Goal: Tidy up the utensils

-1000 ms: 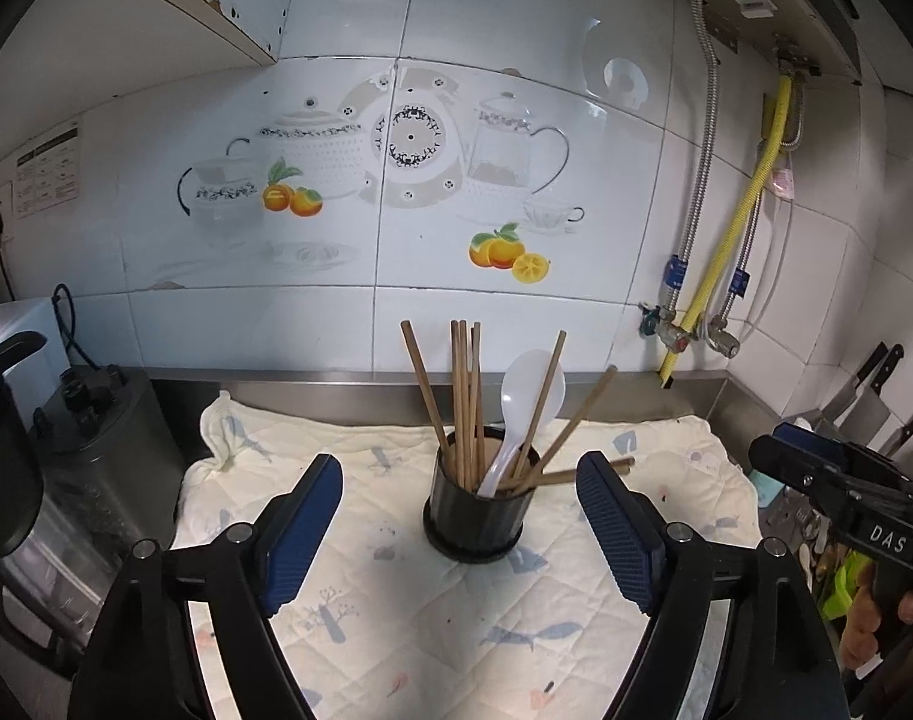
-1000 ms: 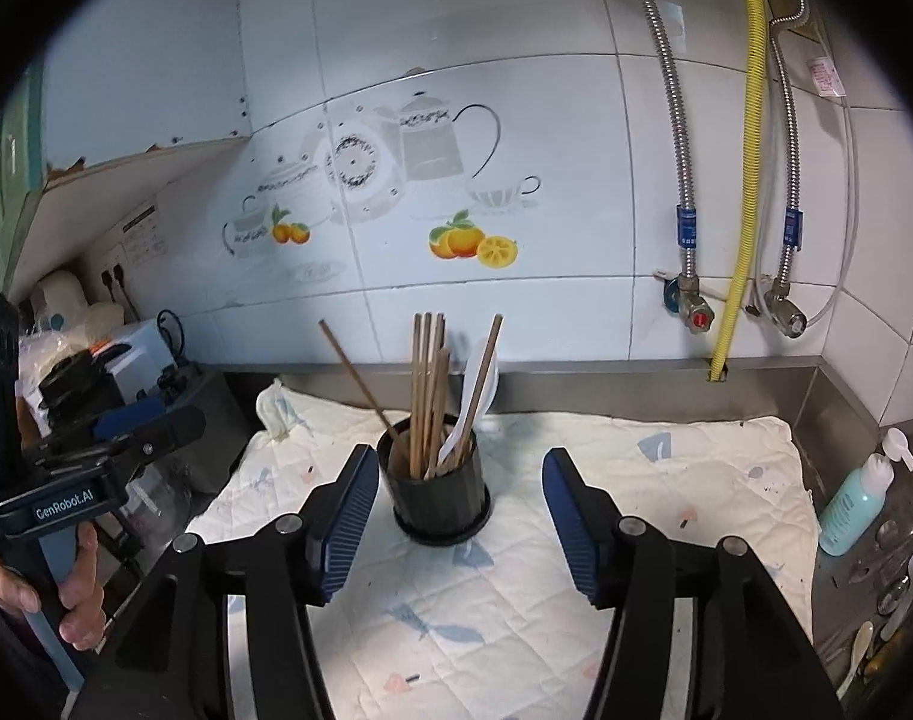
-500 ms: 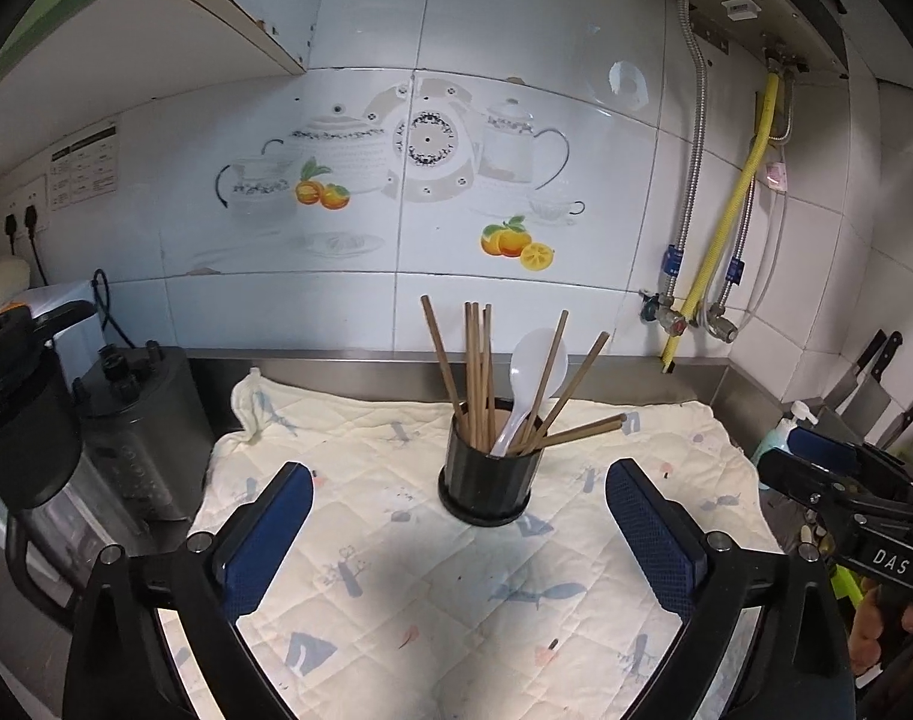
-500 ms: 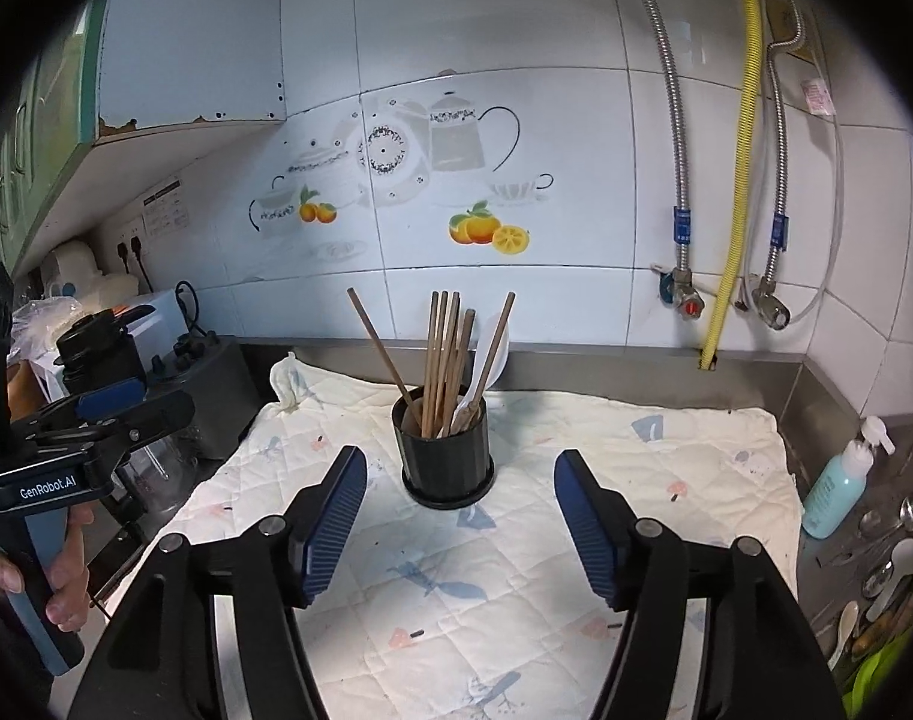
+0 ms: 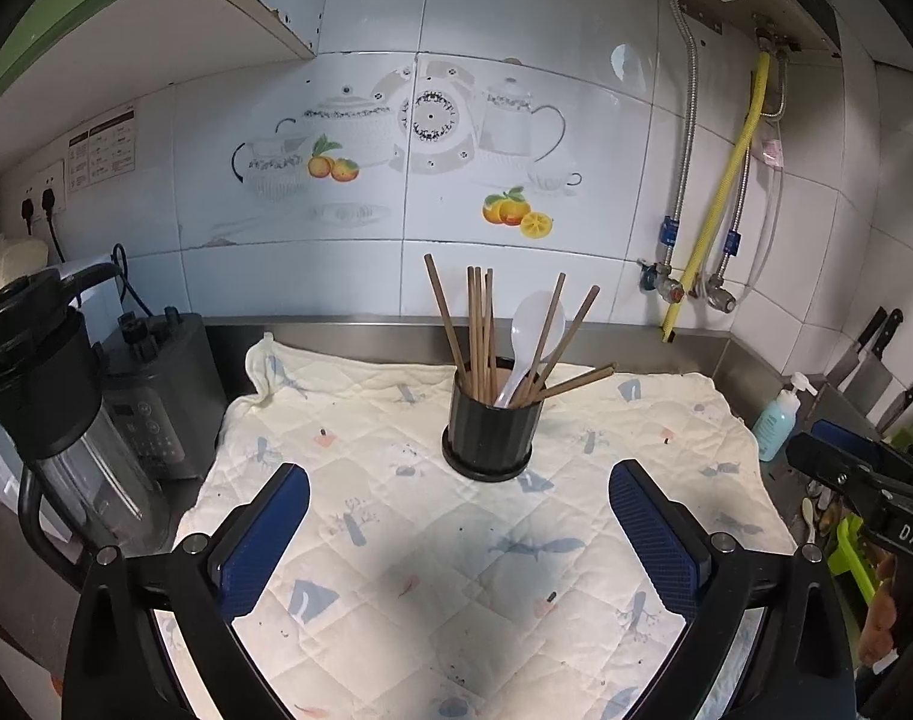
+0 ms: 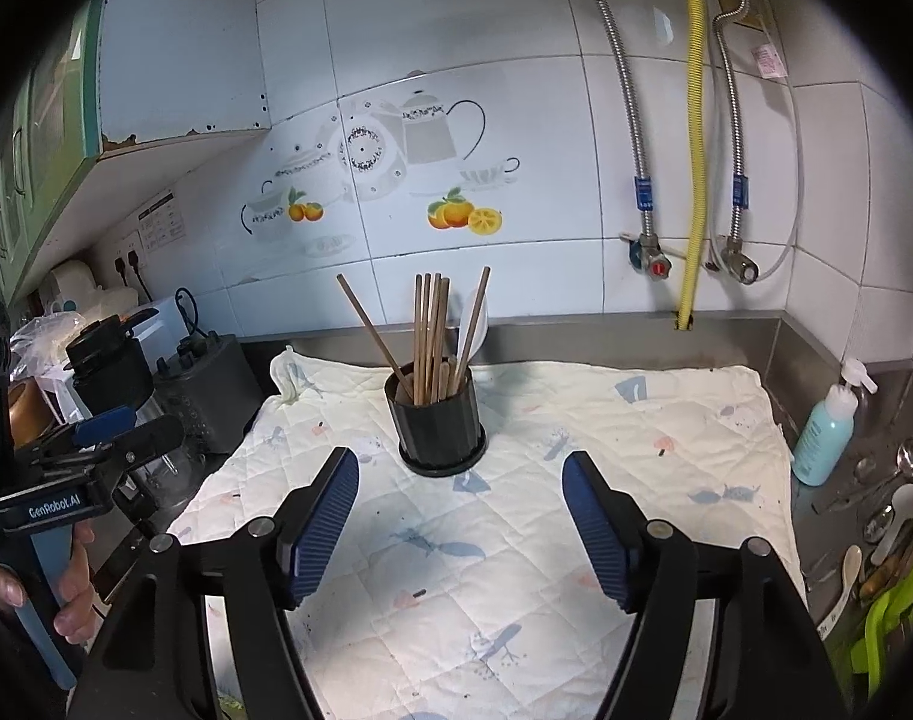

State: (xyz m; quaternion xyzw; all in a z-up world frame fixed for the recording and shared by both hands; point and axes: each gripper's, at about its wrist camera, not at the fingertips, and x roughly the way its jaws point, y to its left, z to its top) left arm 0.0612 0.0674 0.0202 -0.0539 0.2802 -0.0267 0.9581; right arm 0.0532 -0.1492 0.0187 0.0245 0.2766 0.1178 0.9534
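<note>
Home kitchen: tiled backsplash, blender.

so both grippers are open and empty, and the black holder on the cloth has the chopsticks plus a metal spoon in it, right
Not quite: the spoon in the holder is white, plastic or ceramic by its look, not metal. The left wrist view shows it plainly among the chopsticks. The rest stands: the holder sits on the cloth, and the left gripper and right gripper are both open and empty.

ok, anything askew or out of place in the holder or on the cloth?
One brown wooden chopstick lies nearly flat across the rim of the black ribbed utensil holder, jutting right, while the others stand upright. The back-left corner of the quilted cream cloth is bunched up. Nothing spilled.
</note>
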